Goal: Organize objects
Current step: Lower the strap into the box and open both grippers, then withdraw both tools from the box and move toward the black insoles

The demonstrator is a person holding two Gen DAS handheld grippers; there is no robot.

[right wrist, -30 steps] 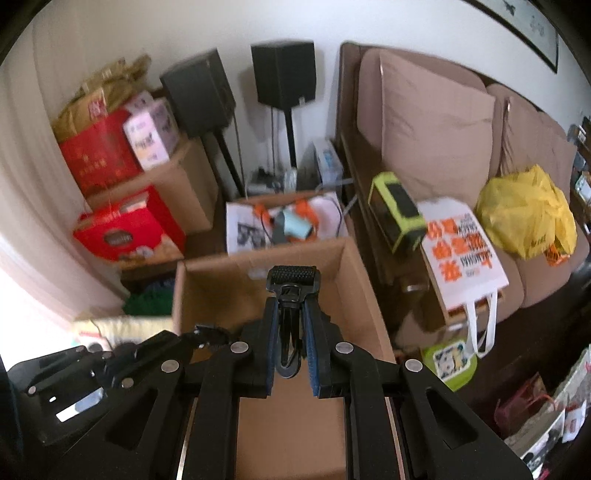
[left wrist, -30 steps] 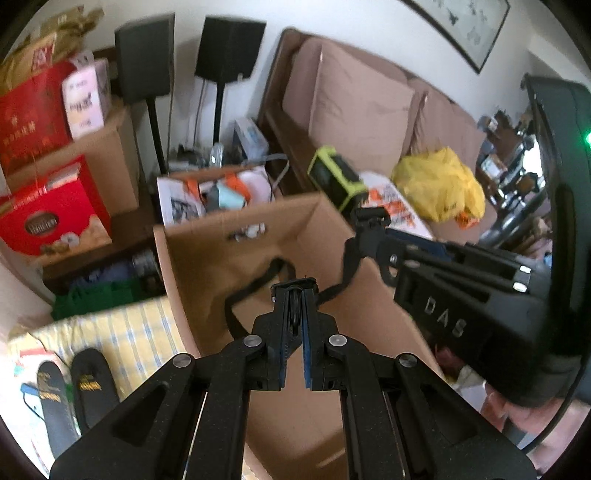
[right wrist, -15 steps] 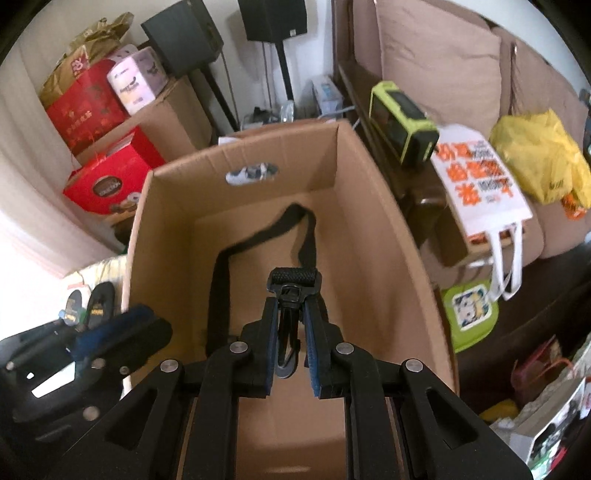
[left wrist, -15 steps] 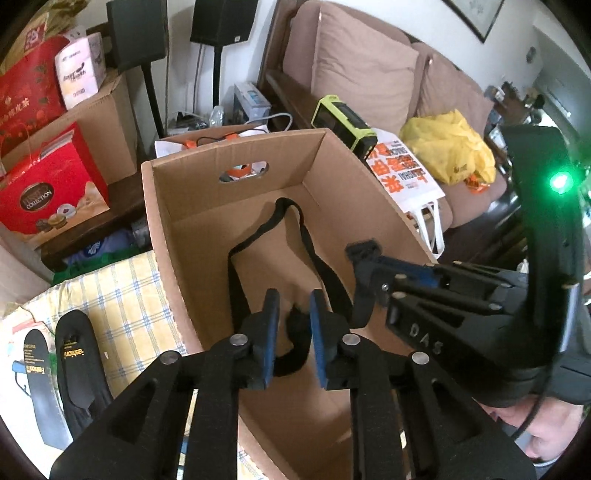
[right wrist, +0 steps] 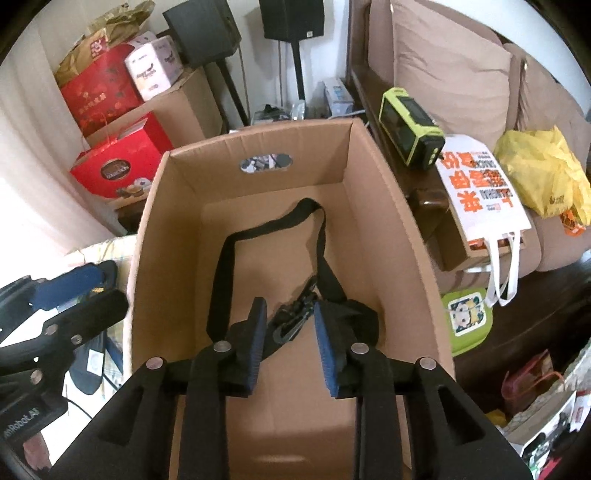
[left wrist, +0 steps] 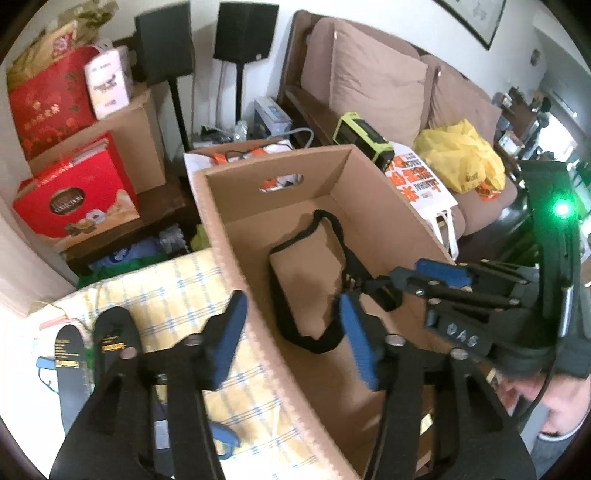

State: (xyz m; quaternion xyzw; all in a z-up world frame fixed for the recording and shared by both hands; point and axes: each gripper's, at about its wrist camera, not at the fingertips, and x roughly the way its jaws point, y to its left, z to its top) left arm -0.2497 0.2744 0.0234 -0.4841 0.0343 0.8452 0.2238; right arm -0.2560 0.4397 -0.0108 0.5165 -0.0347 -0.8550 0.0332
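Observation:
A black strap (left wrist: 284, 295) (right wrist: 229, 251) with a clip (right wrist: 295, 317) lies on the floor of an open cardboard box (left wrist: 229, 236) (right wrist: 147, 229). My left gripper (left wrist: 291, 339) is open and empty, straddling the box's left wall. My right gripper (right wrist: 290, 332) is open over the box, with the strap's clip lying loose between its fingers. The right gripper also shows in the left wrist view (left wrist: 424, 277), and the left gripper in the right wrist view (right wrist: 66, 284). Two black insoles (left wrist: 110, 339) lie on a yellow checked cloth (left wrist: 184, 288) left of the box.
A blue-handled tool (left wrist: 221, 439) lies on the cloth. Red gift boxes (left wrist: 74, 192) and speakers (left wrist: 243, 33) stand behind. A sofa with a yellow bag (right wrist: 546, 173), a white tote (right wrist: 480, 192) and a green device (right wrist: 410, 125) is to the right.
Both grippers have opened and let go of the strap, which now lies in the box. The left gripper has shifted left over the box's wall.

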